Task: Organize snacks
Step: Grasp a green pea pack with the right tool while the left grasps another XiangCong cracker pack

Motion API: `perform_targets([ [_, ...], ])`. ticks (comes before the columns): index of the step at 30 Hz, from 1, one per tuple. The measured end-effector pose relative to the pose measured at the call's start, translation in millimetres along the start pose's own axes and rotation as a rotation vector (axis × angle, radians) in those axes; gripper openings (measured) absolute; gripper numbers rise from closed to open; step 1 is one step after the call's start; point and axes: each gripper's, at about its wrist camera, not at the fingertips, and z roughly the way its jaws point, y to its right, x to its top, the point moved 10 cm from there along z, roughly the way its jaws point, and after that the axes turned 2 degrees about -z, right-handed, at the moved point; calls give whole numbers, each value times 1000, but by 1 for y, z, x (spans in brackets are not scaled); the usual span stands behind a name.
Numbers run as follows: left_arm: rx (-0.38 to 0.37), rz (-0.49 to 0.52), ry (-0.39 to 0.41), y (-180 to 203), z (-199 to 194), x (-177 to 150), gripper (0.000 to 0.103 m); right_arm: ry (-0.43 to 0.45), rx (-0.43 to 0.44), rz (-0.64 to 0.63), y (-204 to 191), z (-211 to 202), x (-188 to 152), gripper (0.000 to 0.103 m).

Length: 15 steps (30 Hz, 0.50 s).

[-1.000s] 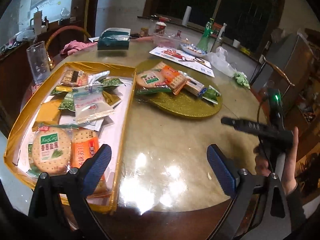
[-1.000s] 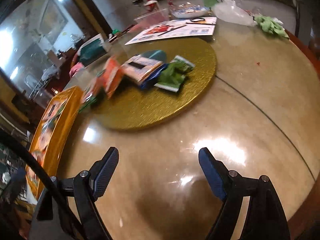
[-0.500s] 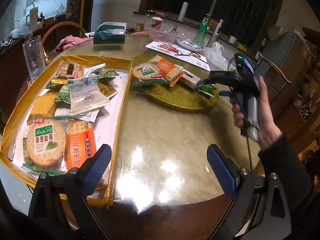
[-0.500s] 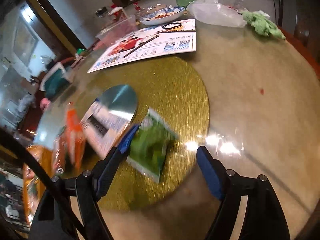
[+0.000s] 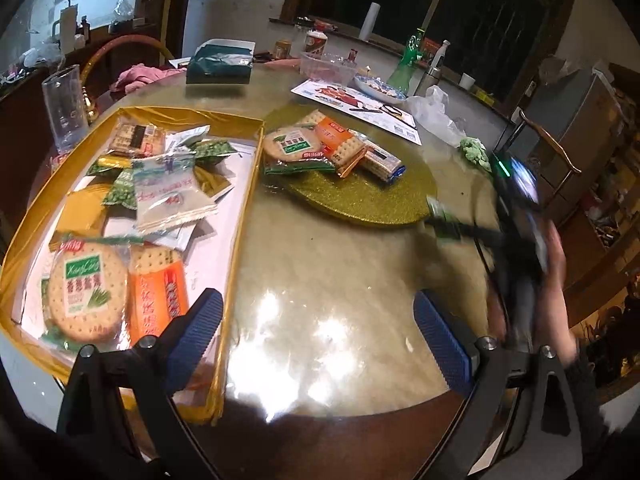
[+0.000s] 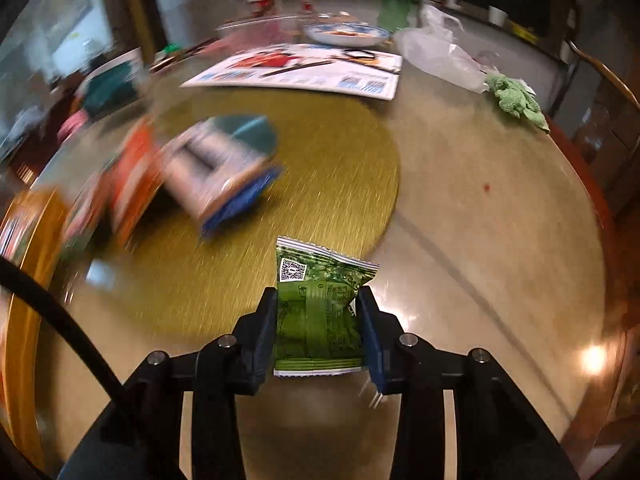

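1. R gripper (image 5: 448,226) is smeared by motion blur at right of the left wrist view; its jaws can't be made out there. The hand (image 5: 556,280) on it is blurred too and partly cut by the left gripper's frame.
2. In the right wrist view the snack pile (image 6: 192,184) at centre-left is blurred; only orange, white and blue wrappers are read, no print. The gold tray (image 6: 20,280) is cut off at the left edge.
3. Left wrist view alone: the gold tray (image 5: 248,184) is seen in full at left, holding round cracker packs, an orange pack, a white packet and green sachets. The snack pile (image 5: 332,150) is sharp here, on the far-left part of the gold round board (image 5: 360,200).
4. Right wrist view alone: the green packet (image 6: 320,308) is seen clearly, QR code at its upper left, far end sticking out past the fingertips.
5. R gripper (image 6: 318,320): jaws were just closing and are now pinching the green packet, pads against both its sides. The packet is at lower centre, over the near edge of the gold round board (image 6: 340,168).
6. L gripper (image 5: 316,332): jaws spread wide, nothing between; table (image 5: 320,280) is seen below, left finger (image 5: 196,332) over the tray's near corner.
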Motion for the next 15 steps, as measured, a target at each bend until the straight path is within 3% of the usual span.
perform_targets([
  [7,-2,-9,-104,6,48,44,96,76,33,-51,-10,-49,-73,39],
  [11,35,9,-131,9,83,79,96,109,37,-25,1,-56,-83,38],
  [15,81,-44,-186,2,123,104,96,115,53,36,8,-56,-79,39],
])
